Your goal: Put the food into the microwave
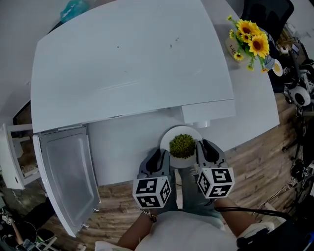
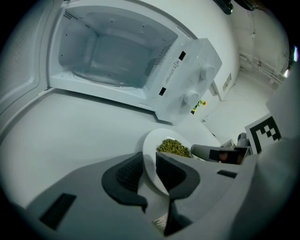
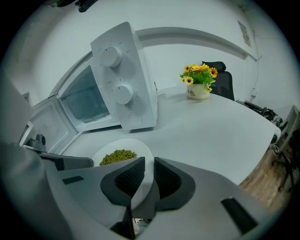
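A white plate (image 1: 172, 135) carrying a heap of green peas (image 1: 182, 145) is near the table's front edge, just in front of the microwave's control panel (image 1: 206, 112). My left gripper (image 1: 159, 159) is shut on the plate's left rim, and my right gripper (image 1: 205, 150) is shut on its right rim. In the left gripper view the plate (image 2: 151, 150) and peas (image 2: 174, 147) sit between the jaws of the left gripper (image 2: 150, 169), with the open microwave cavity (image 2: 110, 54) ahead. The right gripper (image 3: 148, 176) pinches the plate (image 3: 136, 146) beside the peas (image 3: 118, 156).
The white microwave (image 1: 127, 59) fills the table's middle; its door (image 1: 66, 174) hangs open at the left, past the table edge. A pot of sunflowers (image 1: 249, 41) stands at the back right, also in the right gripper view as flowers (image 3: 199, 79). A black chair (image 1: 265, 14) stands behind.
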The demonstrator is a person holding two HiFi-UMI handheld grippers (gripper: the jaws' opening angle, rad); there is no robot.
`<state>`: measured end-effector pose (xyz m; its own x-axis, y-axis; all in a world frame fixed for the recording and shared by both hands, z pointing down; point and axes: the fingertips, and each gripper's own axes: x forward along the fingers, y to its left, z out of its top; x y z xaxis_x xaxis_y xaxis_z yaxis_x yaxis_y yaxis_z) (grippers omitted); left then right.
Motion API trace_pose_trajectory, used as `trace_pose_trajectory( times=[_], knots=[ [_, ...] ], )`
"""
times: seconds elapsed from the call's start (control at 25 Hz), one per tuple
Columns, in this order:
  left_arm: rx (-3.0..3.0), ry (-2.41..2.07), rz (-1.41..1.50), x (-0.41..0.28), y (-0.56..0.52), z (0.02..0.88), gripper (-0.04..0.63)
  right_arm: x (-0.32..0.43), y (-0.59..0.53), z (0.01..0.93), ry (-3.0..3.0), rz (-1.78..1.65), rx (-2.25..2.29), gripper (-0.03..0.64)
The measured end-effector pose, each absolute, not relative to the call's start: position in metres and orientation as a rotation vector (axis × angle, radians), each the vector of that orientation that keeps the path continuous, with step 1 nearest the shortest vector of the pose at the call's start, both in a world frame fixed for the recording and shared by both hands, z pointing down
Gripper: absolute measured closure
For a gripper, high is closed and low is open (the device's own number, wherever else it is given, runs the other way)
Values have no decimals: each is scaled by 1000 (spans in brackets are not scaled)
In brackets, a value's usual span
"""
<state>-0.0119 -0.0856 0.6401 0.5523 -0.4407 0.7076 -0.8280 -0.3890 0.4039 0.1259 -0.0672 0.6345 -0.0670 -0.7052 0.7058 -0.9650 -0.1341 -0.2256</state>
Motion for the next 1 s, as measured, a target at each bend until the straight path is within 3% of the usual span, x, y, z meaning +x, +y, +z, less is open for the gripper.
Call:
trace_pose_trajectory(
  times=[0.4,1.0],
  knots=[
    [1962,-1064,603,-19,-88,639,508,120,-69,630,-1811,1062,1859,554],
    [1884,-1235,470,-82,-99,614,509,59,-96,602,-1974,974,1738,557]
  ],
)
